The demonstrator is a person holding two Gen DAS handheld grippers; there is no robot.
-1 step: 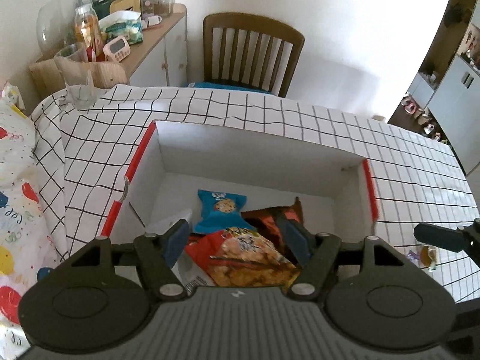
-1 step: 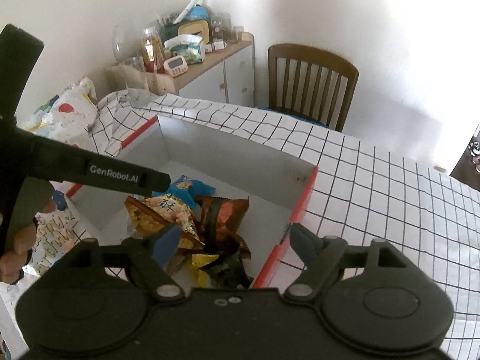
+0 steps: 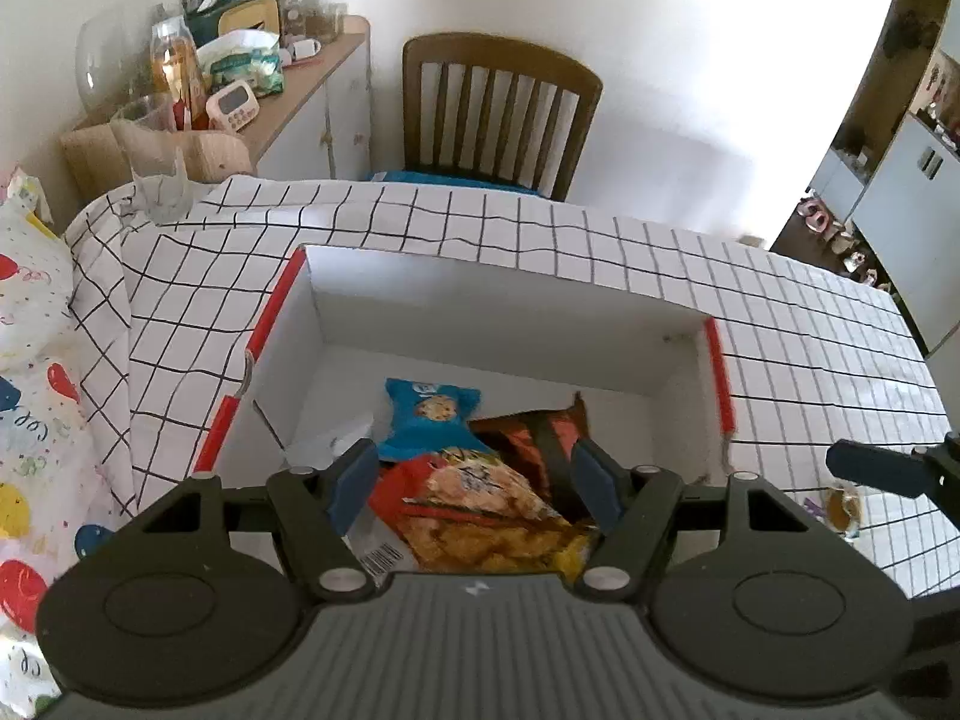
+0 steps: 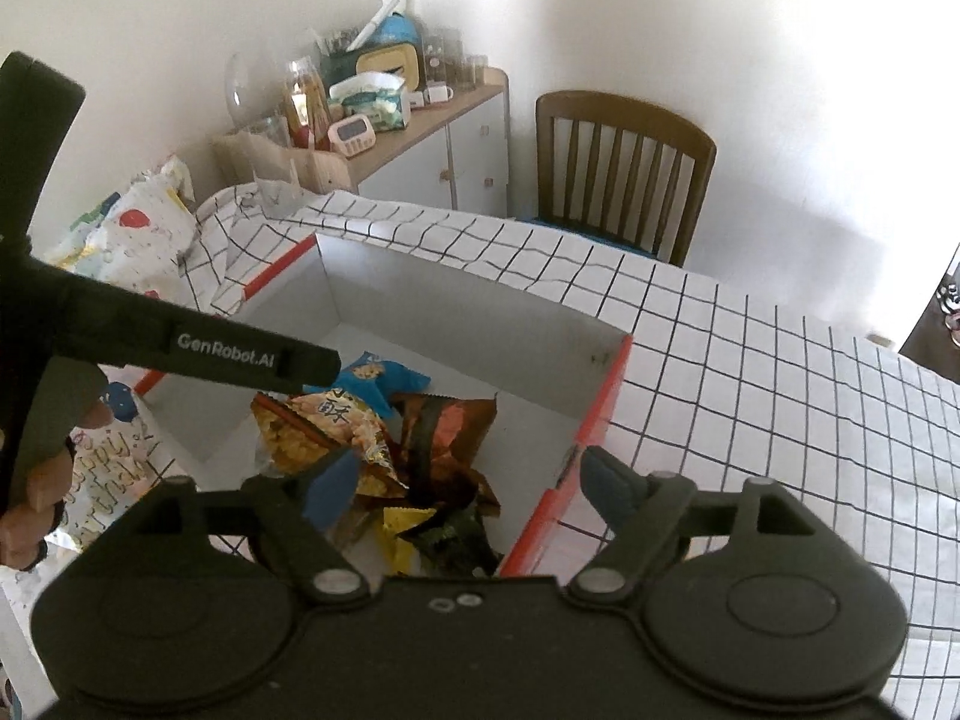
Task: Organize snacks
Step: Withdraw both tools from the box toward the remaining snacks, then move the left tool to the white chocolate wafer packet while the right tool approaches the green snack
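A white cardboard box (image 3: 480, 312) with red edges stands on the grid tablecloth. In it lie a blue cookie packet (image 3: 429, 414), an orange-yellow chip bag (image 3: 480, 510) and a brown-orange packet (image 3: 540, 426). My left gripper (image 3: 474, 480) hangs open over this pile, its pads apart from the bags. My right gripper (image 4: 468, 480) hovers over the box's near right corner. Its jaws are opening and nothing is pressed between them. Below it are the chip bag (image 4: 324, 426), the dark brown packet (image 4: 450, 432) and a small yellow packet (image 4: 408, 525).
A small snack (image 3: 843, 507) lies on the tablecloth (image 3: 780, 330) right of the box. A glass (image 3: 153, 162) stands at the far left table corner. A balloon-print bag (image 3: 30, 390) lies left. A wooden chair (image 3: 498, 114) and a cluttered sideboard (image 3: 288, 78) stand behind. A hand (image 4: 36, 480) shows at left.
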